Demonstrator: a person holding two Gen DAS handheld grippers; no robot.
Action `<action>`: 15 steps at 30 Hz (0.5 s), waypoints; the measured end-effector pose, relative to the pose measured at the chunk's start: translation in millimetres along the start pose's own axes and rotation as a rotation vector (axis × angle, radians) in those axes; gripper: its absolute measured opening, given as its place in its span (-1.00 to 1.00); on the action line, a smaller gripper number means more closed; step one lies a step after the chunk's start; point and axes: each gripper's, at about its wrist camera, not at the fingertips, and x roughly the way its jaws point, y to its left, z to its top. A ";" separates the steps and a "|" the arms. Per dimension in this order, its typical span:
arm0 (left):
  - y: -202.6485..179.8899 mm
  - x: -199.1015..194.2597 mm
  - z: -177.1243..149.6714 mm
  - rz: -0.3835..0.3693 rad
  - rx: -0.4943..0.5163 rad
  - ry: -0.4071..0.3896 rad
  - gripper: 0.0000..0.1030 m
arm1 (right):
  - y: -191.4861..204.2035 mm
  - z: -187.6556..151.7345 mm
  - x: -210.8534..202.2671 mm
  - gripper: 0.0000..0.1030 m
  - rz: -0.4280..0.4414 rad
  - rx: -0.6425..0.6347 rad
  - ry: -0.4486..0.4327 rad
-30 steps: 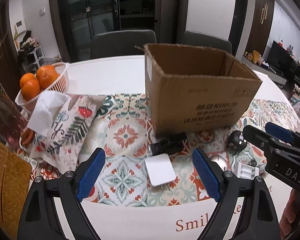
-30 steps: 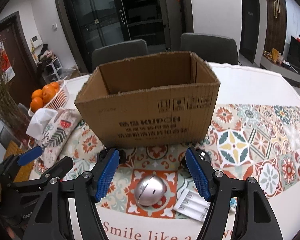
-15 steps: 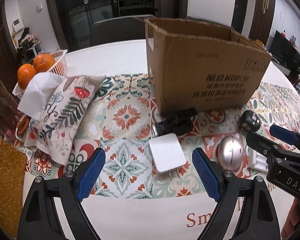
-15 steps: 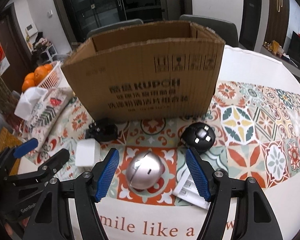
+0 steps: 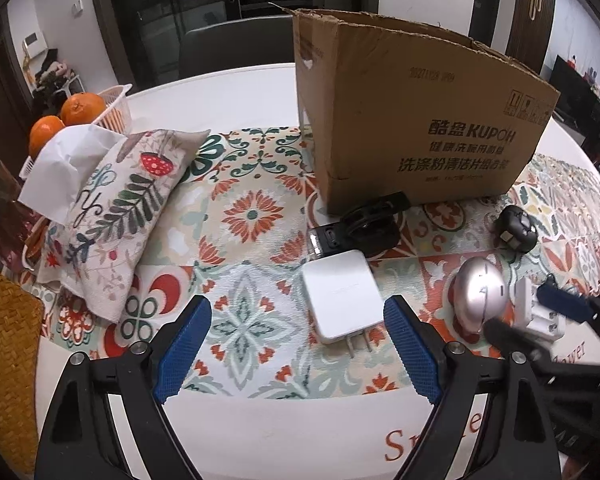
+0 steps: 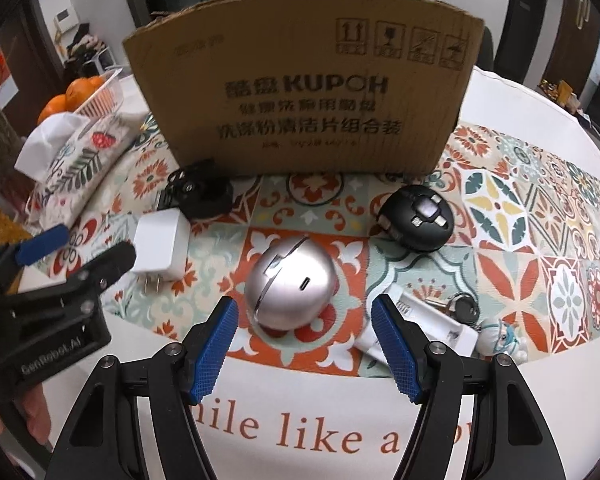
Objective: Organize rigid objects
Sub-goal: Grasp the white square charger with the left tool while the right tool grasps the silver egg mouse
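Note:
An open cardboard box stands on the patterned cloth. In front of it lie a white charger, a black clamp-like part, a silver egg-shaped gadget, a black round gadget and a white strip-shaped block. My left gripper is open, just short of the charger. My right gripper is open, just short of the silver gadget.
A tissue pouch with floral fabric lies at the left. A white basket of oranges stands behind it. Keys with a small figurine lie beside the white block. A woven mat is at the far left edge.
Both grippers have moved down and forward toward the table. The charger and the silver gadget appear larger and closer to the fingertips. Both stay open.

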 end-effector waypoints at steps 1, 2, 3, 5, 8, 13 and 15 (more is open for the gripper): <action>-1.1 1.8 1.6 -0.011 -0.004 0.007 0.72 | 1.1 -0.5 1.1 0.36 0.003 -0.003 0.003; -2.5 3.4 2.8 -0.020 -0.006 0.014 0.72 | 1.5 -1.0 1.8 0.36 0.011 -0.005 0.005; -3.9 4.9 3.6 -0.025 -0.006 0.020 0.72 | 2.2 -1.7 2.4 0.36 0.023 -0.010 0.004; -7.1 9.2 4.8 -0.029 -0.007 0.036 0.72 | 3.5 -1.9 4.1 0.36 0.031 -0.019 -0.007; -11.9 18.8 6.2 -0.048 -0.020 0.069 0.66 | 2.5 -2.4 10.0 0.37 0.037 -0.023 -0.016; -19.0 34.6 7.4 -0.060 -0.035 0.109 0.58 | -0.1 -2.3 20.5 0.38 0.060 -0.012 -0.029; -20.7 40.6 8.1 -0.066 -0.045 0.120 0.58 | 0.7 -1.9 23.7 0.38 0.057 -0.017 -0.037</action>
